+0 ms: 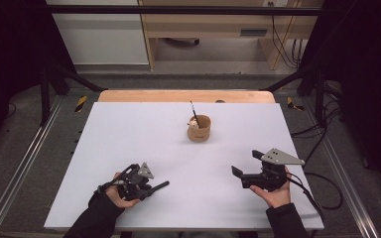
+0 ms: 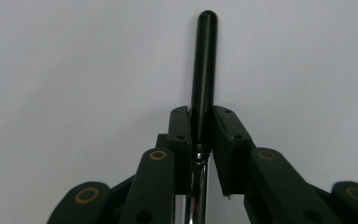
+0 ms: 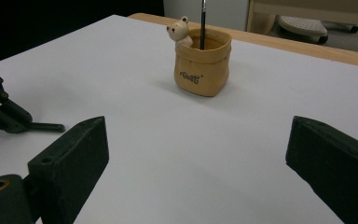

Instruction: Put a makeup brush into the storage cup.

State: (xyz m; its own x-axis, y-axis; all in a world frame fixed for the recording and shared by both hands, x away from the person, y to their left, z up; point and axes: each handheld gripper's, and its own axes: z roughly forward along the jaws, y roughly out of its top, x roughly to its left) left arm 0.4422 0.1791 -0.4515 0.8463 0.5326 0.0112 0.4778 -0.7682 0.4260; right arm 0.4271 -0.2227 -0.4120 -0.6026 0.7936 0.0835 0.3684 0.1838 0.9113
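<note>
My left gripper (image 1: 149, 189) lies low over the white table (image 1: 129, 139) at the near left, shut on a slim black-handled tool (image 1: 161, 185) that pokes out to the right. In the left gripper view the pads (image 2: 179, 130) clamp the black handle (image 2: 204, 60) just above its shiny metal neck. At the near right my right gripper (image 1: 245, 162) is open wide with nothing between its jaws (image 3: 196, 149). A tan pouch-shaped cup (image 1: 199, 129) with a small bear figure on its rim stands beyond the middle of the table. A thin dark stick (image 1: 193, 111) stands upright in it.
The right gripper view faces the cup (image 3: 201, 67) and its stick (image 3: 202, 23), with the left gripper (image 3: 9, 116) and the tool's end (image 3: 46, 126) at its left edge. A wooden strip (image 1: 186, 95) borders the far side. Black frame bars and cables flank the table.
</note>
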